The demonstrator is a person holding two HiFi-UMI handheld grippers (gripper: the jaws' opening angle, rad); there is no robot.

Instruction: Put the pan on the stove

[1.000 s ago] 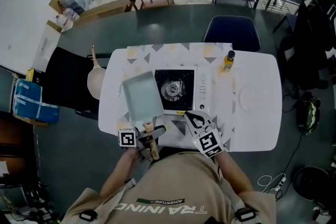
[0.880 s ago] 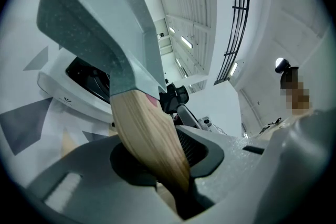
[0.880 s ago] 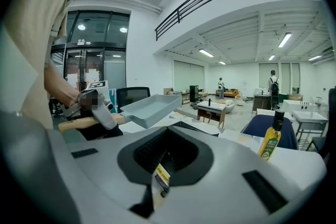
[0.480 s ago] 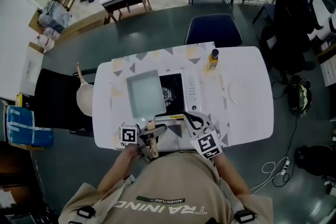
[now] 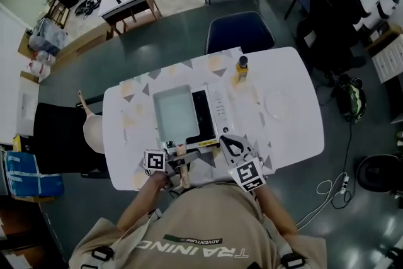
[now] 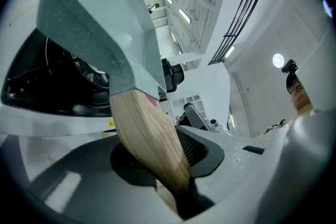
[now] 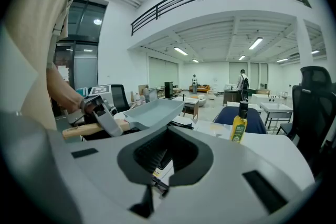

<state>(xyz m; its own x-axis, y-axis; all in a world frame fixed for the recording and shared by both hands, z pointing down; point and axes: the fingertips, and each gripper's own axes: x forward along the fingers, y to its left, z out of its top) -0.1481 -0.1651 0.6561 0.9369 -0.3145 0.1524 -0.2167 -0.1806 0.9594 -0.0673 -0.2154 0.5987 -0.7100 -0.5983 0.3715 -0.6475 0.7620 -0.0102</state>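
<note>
left gripper (image 5: 181, 165) clamped on pan (image 5: 175, 113) by its wooden handle (image 6: 147, 134), right gripper (image 5: 232, 145) jaws together and empty nearby; pan hangs tilted over the stove's (image 5: 212, 111) left half, handle toward the person, long axis near-to-far, so shift it right over the burner (image 6: 86, 68), level it, lower gently.
</note>
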